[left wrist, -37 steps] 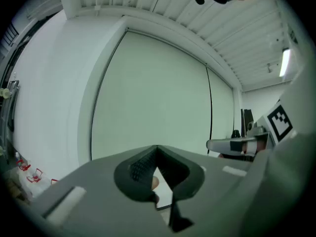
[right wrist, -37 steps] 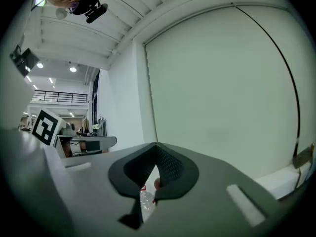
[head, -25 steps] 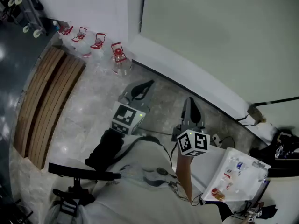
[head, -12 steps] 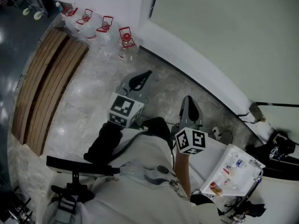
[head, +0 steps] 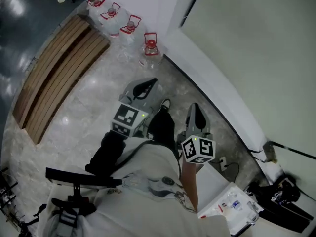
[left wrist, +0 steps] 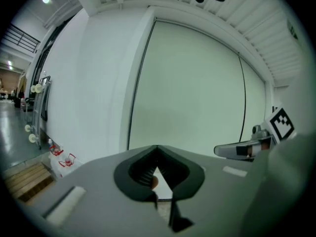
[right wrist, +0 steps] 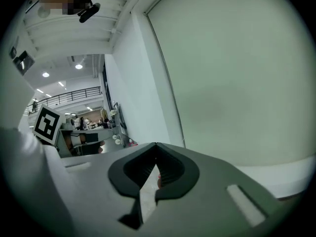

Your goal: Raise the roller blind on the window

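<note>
The roller blind [head: 256,48] is a pale green sheet that covers the window at the upper right, above a white sill [head: 217,95]. It also fills the left gripper view [left wrist: 192,93] and the right gripper view [right wrist: 237,73]. My left gripper [head: 143,89] is shut and holds nothing; its closed tips [left wrist: 157,147] point at the blind's left edge. My right gripper [head: 196,113] is shut and empty too, with its tips [right wrist: 156,145] aimed at the blind. Both hang short of the blind, apart from it. A thin dark vertical line [left wrist: 242,102] runs down the blind.
Water jugs with red handles [head: 149,46] stand along the white wall. A wooden bench [head: 59,68] lies to the left. A black tripod [head: 79,179] stands behind at lower left, a white tray with small items [head: 232,206] at lower right. Cables [head: 227,164] lie by the sill.
The head view has swung, so wall, jugs and bench slid right and down. Both grippers stayed shut and sank a little; a dark shoe has come into view between them.
</note>
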Available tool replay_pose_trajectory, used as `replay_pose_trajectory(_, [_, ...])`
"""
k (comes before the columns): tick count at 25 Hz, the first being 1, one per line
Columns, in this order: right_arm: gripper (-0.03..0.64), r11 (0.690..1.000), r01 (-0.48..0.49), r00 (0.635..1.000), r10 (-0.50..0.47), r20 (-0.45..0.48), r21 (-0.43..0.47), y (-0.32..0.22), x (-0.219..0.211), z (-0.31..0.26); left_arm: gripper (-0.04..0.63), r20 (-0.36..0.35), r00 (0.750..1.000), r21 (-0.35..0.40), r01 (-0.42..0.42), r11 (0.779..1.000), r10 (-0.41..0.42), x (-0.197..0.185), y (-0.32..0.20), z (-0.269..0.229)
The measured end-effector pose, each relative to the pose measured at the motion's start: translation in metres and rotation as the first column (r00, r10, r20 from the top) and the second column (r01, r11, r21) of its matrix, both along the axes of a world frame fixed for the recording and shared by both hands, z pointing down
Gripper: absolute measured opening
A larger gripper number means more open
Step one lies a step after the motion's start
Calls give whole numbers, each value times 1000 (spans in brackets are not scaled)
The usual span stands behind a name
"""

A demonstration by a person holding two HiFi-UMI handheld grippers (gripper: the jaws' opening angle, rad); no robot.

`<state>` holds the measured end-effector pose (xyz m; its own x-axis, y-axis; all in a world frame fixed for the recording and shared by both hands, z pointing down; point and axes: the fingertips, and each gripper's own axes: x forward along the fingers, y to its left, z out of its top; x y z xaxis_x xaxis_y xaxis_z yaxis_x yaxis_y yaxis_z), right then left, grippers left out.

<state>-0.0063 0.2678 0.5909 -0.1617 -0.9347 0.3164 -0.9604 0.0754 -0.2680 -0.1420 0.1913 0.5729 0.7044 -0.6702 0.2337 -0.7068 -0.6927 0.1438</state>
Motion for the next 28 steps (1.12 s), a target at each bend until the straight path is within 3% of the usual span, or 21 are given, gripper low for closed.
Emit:
replay_pose_trajectory(6, [2,994,54,997,-59,51,94,-79,29,-30,0,20,998,55,61,997,-62,28,-68,-31])
replay_pose_trajectory(12, [2,994,24,997,-31,66,107,-124,99,-38,0,33,999,62,-5,998,3,107,-114,-39])
replay_pose_trajectory(16, [2,997,3,996,-9,87,76,-139,129,-30,0,52,998,52,-36,998,33,134,-126,-33])
replay_pose_trajectory(23, [2,989,132,985,-138,108,63,-197,106,-23,0,59,998,29,26,999,-28,122,-170,-21])
replay_pose_trajectory(28, [3,983,168,981,-174,85,81,-243,90,-26,0,43,999,32,1,999,-2,121,-210,-18])
